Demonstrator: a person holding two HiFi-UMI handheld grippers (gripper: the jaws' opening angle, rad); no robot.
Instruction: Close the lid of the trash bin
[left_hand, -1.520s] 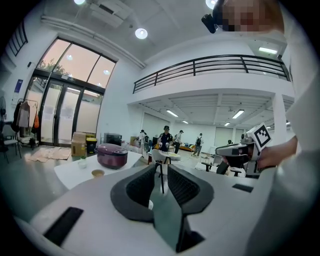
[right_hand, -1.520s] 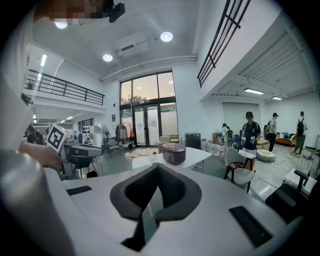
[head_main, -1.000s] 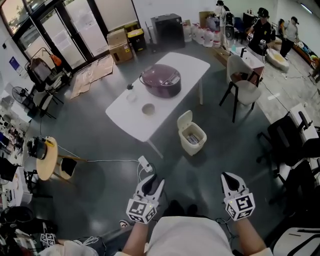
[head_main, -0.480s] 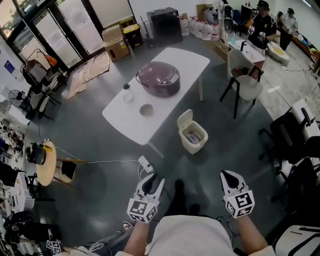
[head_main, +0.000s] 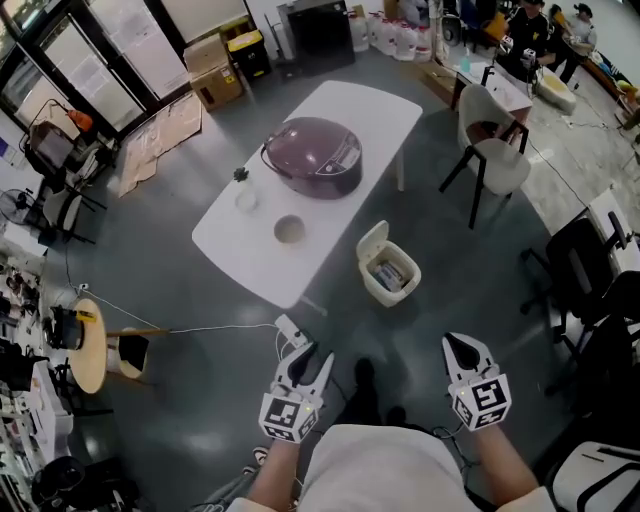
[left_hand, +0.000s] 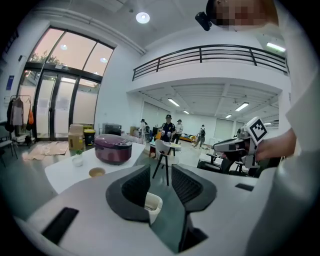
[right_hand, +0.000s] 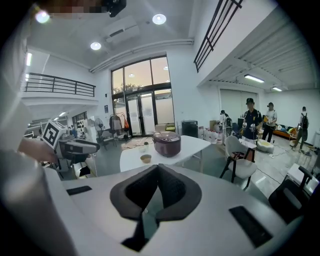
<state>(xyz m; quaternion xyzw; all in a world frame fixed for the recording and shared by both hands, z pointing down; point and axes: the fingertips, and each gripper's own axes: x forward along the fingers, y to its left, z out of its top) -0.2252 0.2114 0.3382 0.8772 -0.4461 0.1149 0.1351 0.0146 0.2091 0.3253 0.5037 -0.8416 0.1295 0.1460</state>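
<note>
The cream trash bin (head_main: 390, 272) stands on the grey floor beside the white table, its lid (head_main: 370, 241) tipped up at the left and litter showing inside. In the left gripper view the trash bin (left_hand: 153, 204) shows far off through the gap of the jaws. Both grippers hang well short of it, near my body. My left gripper (head_main: 309, 361) is open with nothing between its fingers. The right gripper (head_main: 463, 349) has its tips together on nothing. The left gripper (left_hand: 160, 168) and right gripper (right_hand: 158, 167) each point toward the table.
The white table (head_main: 330, 205) carries a purple rice cooker (head_main: 312, 157), a bowl (head_main: 289, 229) and a small cup (head_main: 245, 199). A white chair (head_main: 496, 160) stands right of it. A power strip (head_main: 289, 329) and cable lie by the left gripper. Black office chairs (head_main: 585, 270) crowd the right.
The whole view has moved forward: table and bin now lie nearer and lower in the head view. Both grippers keep their places in the view and their jaws look unchanged.
</note>
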